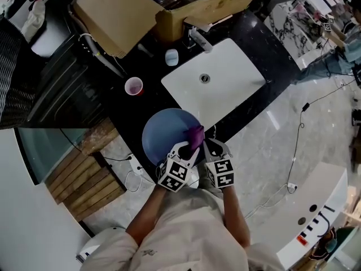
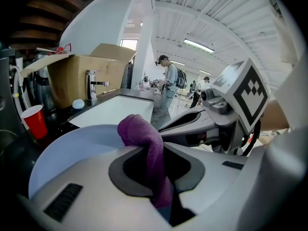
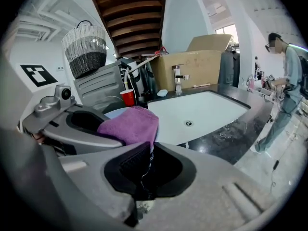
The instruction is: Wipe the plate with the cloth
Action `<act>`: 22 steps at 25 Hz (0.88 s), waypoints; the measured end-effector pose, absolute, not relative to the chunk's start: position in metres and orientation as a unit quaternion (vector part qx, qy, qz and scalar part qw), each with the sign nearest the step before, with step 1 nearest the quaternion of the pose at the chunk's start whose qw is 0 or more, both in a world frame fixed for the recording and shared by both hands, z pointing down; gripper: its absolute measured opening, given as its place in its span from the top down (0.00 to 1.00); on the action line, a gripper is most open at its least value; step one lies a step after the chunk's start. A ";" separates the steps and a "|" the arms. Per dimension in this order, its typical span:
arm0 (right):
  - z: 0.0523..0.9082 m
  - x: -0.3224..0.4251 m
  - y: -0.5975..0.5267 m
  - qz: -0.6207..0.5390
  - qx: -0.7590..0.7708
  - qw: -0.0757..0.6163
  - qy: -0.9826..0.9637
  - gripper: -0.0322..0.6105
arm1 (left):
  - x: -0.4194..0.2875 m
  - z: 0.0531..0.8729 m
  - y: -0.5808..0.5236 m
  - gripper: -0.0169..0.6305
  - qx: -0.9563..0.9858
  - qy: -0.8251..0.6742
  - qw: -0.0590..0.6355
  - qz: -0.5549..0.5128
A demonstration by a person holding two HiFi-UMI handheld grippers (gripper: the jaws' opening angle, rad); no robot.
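Note:
A round pale-blue plate (image 1: 163,137) is held over the front edge of the black counter, just left of the sink. A purple cloth (image 1: 196,134) lies against the plate's right rim. My left gripper (image 1: 190,147) is shut on the cloth (image 2: 144,138), which hangs down between its jaws, with the plate (image 2: 72,148) spreading out to the left beneath. My right gripper (image 1: 210,145) sits close beside it on the right. In the right gripper view its jaws (image 3: 144,170) pinch a thin edge that looks like the plate's rim, with the cloth (image 3: 130,124) and plate (image 3: 113,113) just beyond.
A white sink (image 1: 225,89) with a faucet (image 1: 200,40) lies right of the plate. A red cup (image 1: 134,86) and an open cardboard box (image 1: 118,16) stand further back on the counter. A wooden pallet (image 1: 84,179) and cables lie on the floor below.

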State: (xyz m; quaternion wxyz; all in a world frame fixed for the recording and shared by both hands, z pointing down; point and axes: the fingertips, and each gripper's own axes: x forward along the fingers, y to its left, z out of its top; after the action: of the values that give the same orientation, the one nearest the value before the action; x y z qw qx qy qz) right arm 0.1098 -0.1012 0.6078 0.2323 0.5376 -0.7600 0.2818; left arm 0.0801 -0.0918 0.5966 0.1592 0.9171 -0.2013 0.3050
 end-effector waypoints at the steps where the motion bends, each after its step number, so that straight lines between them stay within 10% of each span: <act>1: 0.608 0.111 -0.101 0.281 0.539 0.233 -0.759 0.91 | 0.079 0.597 -0.089 0.89 0.917 -0.199 0.158 0.308; 22: 0.609 0.112 -0.116 0.268 0.561 0.241 -0.745 0.91 | 0.051 0.602 -0.036 0.89 0.911 -0.077 0.058 0.401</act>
State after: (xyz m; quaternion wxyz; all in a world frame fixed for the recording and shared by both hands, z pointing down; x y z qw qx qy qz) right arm 0.1118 -0.1158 0.6090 0.2406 0.5613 -0.7450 0.2683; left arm 0.0514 -0.0356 0.6015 0.0578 0.9109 -0.0771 0.4011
